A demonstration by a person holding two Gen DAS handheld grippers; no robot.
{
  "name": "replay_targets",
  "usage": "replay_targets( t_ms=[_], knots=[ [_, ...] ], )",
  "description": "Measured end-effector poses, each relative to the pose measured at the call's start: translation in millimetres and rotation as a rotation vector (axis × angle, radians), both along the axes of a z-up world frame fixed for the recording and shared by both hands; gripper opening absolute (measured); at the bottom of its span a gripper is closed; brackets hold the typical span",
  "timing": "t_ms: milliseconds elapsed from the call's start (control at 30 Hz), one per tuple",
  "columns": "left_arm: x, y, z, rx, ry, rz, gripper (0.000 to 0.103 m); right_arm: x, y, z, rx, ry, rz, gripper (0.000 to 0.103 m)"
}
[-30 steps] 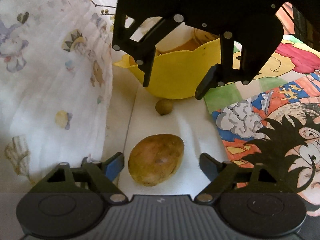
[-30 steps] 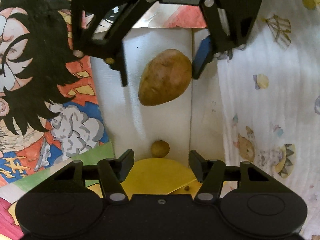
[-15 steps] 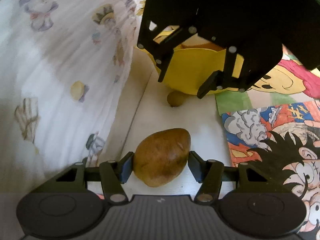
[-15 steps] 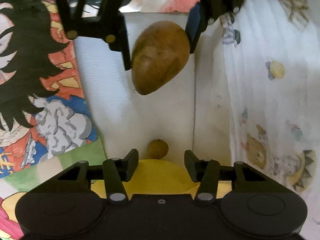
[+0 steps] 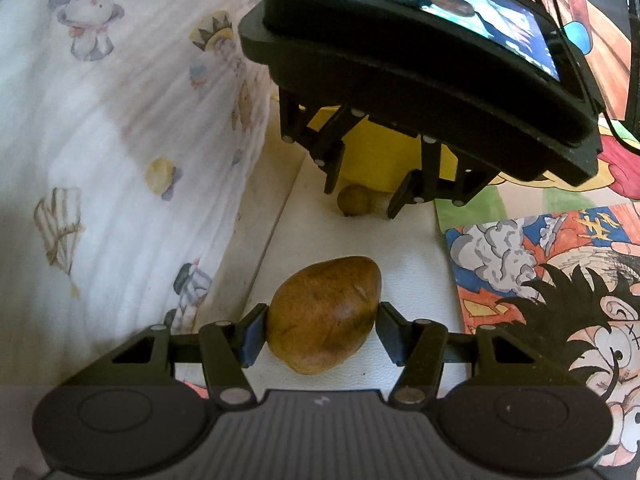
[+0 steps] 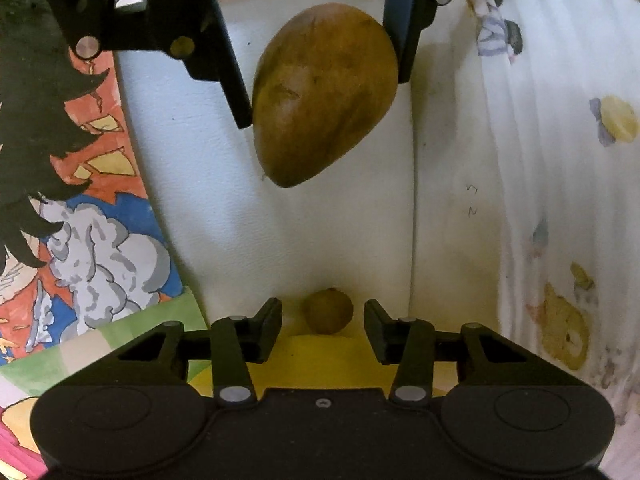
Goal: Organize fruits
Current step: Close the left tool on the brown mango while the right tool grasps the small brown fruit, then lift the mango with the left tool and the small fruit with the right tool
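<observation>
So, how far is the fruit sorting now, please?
Done: one fruit seems to lie inside the yellow bowl, though it is mostly hidden. In hand: the left gripper is clamped on the big brown mango; the right gripper, jaws just closing, straddles the small round fruit without pressing. Left: both fruits must go into the bowl.

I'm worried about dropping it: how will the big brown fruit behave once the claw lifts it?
The big brown fruit looks firm and smooth, so it probably keeps its shape but may slip. The left claw pinches its rounded sides, and the tapered end sticks out, so it might pivot. Set down, its egg shape would likely roll.
</observation>
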State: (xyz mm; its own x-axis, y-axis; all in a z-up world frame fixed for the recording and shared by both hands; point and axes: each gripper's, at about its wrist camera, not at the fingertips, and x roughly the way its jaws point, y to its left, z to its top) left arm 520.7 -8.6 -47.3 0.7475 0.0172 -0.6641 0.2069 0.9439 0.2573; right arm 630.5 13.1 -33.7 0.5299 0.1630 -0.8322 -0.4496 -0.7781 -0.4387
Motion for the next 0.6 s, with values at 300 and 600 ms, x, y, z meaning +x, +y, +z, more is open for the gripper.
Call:
replay_targets(
  t_ms=[300, 600],
  knots=[
    [-3, -1, 1, -0.002, 0.001, 0.009, 0.062, -4, 19, 5, 0.014, -0.036, -0.067, 0.033],
    [-5, 0, 2, -0.010, 0.004, 0.015, 0.062, -17, 26, -1, 0.033, -0.054, -0.082, 0.026]
  ],
)
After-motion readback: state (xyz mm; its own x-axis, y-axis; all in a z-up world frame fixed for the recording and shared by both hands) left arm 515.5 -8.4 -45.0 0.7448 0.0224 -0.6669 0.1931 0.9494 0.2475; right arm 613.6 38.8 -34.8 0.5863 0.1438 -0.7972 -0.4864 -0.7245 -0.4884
